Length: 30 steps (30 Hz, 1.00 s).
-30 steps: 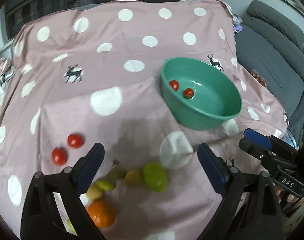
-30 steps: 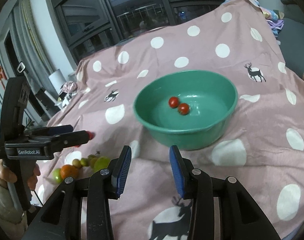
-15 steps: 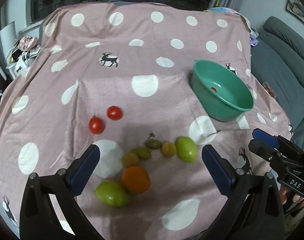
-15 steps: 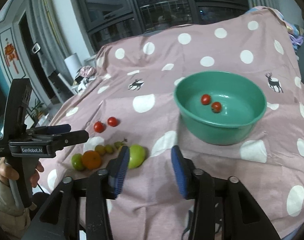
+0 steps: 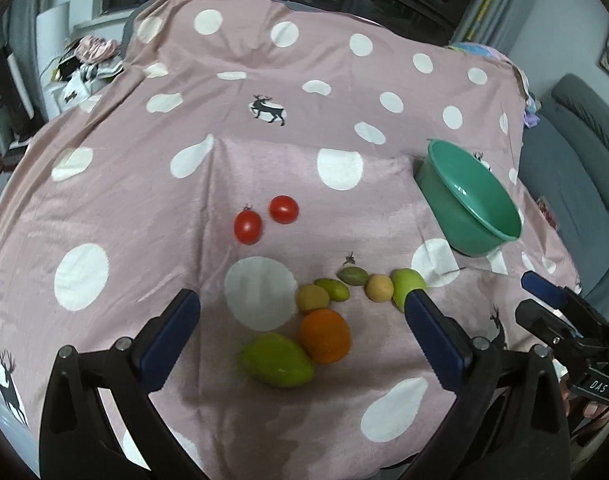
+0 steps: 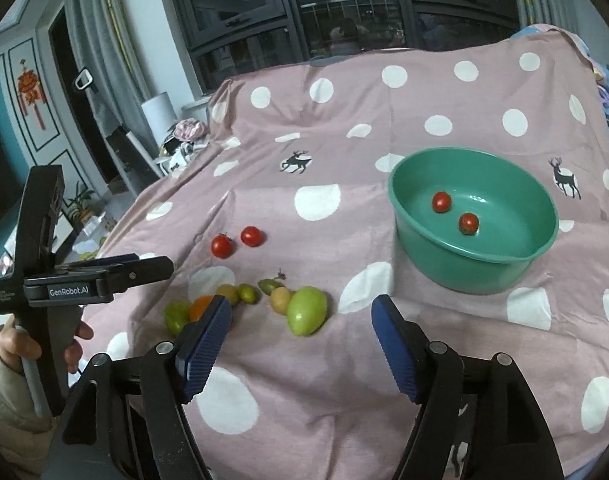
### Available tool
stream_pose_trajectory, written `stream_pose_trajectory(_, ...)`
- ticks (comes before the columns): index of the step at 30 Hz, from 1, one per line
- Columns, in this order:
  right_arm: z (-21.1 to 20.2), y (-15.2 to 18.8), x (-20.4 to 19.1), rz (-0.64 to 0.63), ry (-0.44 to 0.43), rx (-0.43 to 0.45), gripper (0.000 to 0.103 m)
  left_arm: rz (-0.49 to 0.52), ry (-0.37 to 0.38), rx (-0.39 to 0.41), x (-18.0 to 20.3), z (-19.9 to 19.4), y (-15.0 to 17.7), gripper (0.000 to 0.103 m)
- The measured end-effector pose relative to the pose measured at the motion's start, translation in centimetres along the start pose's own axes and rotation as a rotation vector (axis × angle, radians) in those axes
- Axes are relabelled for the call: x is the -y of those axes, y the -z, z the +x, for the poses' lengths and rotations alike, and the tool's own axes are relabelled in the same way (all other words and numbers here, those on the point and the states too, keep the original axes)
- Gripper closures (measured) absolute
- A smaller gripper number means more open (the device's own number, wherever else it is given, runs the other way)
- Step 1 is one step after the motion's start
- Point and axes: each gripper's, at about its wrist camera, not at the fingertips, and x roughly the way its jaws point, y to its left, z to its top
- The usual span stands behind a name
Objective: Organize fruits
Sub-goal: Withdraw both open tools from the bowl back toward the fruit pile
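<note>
Blue-padded, your left gripper (image 5: 300,320) gapes wide and empty above the orange (image 5: 325,335); your right gripper (image 6: 300,332) is opening, nothing between. Only the right view shows two tomatoes (image 6: 441,202) inside the green bowl (image 6: 504,258), far right. The nearest green mango (image 5: 277,359) lies lengthwise left-to-right.

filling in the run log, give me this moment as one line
left gripper: open, empty, above loose fruit | right gripper: opening, empty | green bowl: two tomatoes inside | cloth: two tomatoes, orange, green fruits
</note>
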Motion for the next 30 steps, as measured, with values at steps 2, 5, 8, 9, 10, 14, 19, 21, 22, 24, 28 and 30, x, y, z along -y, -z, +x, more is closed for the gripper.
stream_pose_trajectory(2, 0.0, -0.1, -0.4, -0.005, 0.000, -0.002, 0.026, -0.036, 0.036, -0.007, -0.9, -0.4, 0.2, 0.000)
stream_pose_trajectory(5, 0.3, -0.2, -1.2, -0.022, -0.006, -0.011, 0.025, -0.074, 0.080, 0.013, -2.1, -1.2, 0.4, 0.000)
stream_pose_trajectory(8, 0.9, -0.3, -1.8, -0.033, -0.013, -0.026, 0.024, -0.105, 0.152, 0.076, -3.0, -2.4, 0.6, 0.000)
stream_pose_trajectory(9, 1.0, -0.3, -2.0, -0.037, -0.017, -0.031, 0.024, -0.118, 0.177, 0.103, -3.4, -2.9, 0.6, 0.000)
stream_pose_trajectory(10, 1.2, -0.3, -2.2, -0.043, -0.021, -0.037, 0.024, -0.131, 0.195, 0.136, -3.8, -3.4, 0.8, 0.000)
stream_pose_trajectory(14, 2.1, -0.1, -3.1, -0.068, -0.034, -0.062, 0.024, -0.137, 0.278, 0.232, -4.5, -4.5, 1.2, 0.000)
stream_pose_trajectory(19, 3.2, 0.3, -3.6, -0.082, -0.046, -0.091, 0.024, -0.085, 0.287, 0.186, -4.7, -3.2, 1.9, 0.000)
stream_pose_trajectory(21, 3.6, 0.6, -3.8, -0.094, -0.045, -0.105, 0.024, -0.116, 0.295, 0.102, -5.2, -1.9, 2.0, 0.000)
stream_pose_trajectory(22, 3.7, 0.7, -3.8, -0.100, -0.045, -0.110, 0.024, -0.140, 0.302, 0.070, -5.5, -1.2, 2.1, 0.000)
stream_pose_trajectory(24, 4.0, 0.8, -3.9, -0.107, -0.052, -0.116, 0.024, -0.167, 0.314, 0.035, -5.9, -0.4, 2.2, 0.000)
stream_pose_trajectory(28, 4.7, 1.0, -3.6, -0.099, -0.062, -0.132, 0.024, -0.175, 0.320, -0.013, -5.9, 0.7, 2.4, 0.000)
stream_pose_trajectory(30, 5.2, 1.2, -3.5, -0.092, -0.069, -0.143, 0.024, -0.164, 0.309, -0.030, -5.7, 1.1, 2.4, 0.000)
